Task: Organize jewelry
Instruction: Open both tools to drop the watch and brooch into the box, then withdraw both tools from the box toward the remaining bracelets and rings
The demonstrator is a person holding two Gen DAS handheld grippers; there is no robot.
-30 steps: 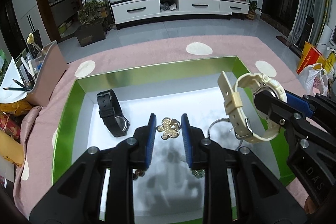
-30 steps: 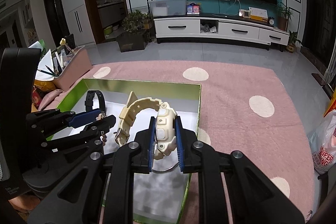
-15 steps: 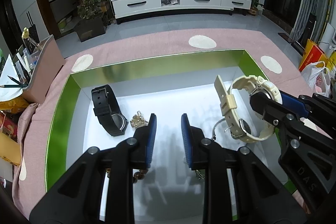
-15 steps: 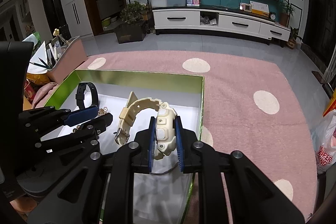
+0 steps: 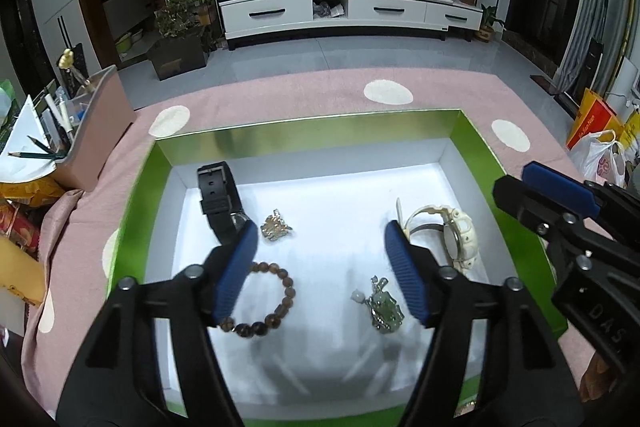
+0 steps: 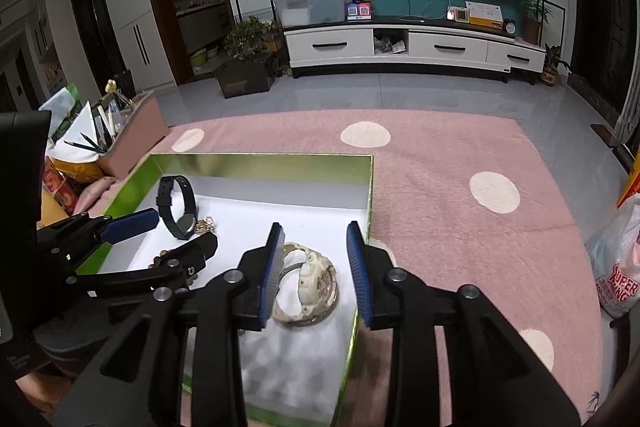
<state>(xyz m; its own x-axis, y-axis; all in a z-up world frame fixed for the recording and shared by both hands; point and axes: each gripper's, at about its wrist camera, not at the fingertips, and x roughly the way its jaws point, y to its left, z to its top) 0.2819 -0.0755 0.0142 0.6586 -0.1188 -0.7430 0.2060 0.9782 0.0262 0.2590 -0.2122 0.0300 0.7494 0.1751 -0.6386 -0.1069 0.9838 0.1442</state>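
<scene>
the cream watch (image 6: 310, 277) is lying on its side on the white floor of the green box (image 5: 136, 195), near the right wall. a thin silver ring (image 5: 426, 227) is lying under it, touching it. the right gripper (image 6: 316, 267) is hanging just over the watch. its jaws have just been opening and are standing apart now, one on each side of the watch, not pressing on it. so the watch is let go and is resting in the box.

the left gripper (image 5: 320, 267) is hanging over the middle of the box. its jaws have just been opening too, and they are standing wide apart with nothing between them. the little gold flower charm (image 5: 275, 225) is sitting on the white floor, just beside the black watch (image 5: 222, 203). nearer to the camera the brown bead bracelet (image 5: 264, 301) is lying on the left and the green pendant (image 5: 382, 305) is lying on the right. all five pieces are in the box and well spread out.

the step in hand looks like the drop-off: both grippers are letting go of what they brought. i think the task is nearly done or done, because i cannot see any more jewelry on the pink spotted cloth (image 6: 460, 155) outside the box.

next, both grippers probably need to lift straight up and back out, so the jaws are not bumping the cream watch or the beads. if more jewelry is waiting out of view, one gripper needs to go find it.
</scene>
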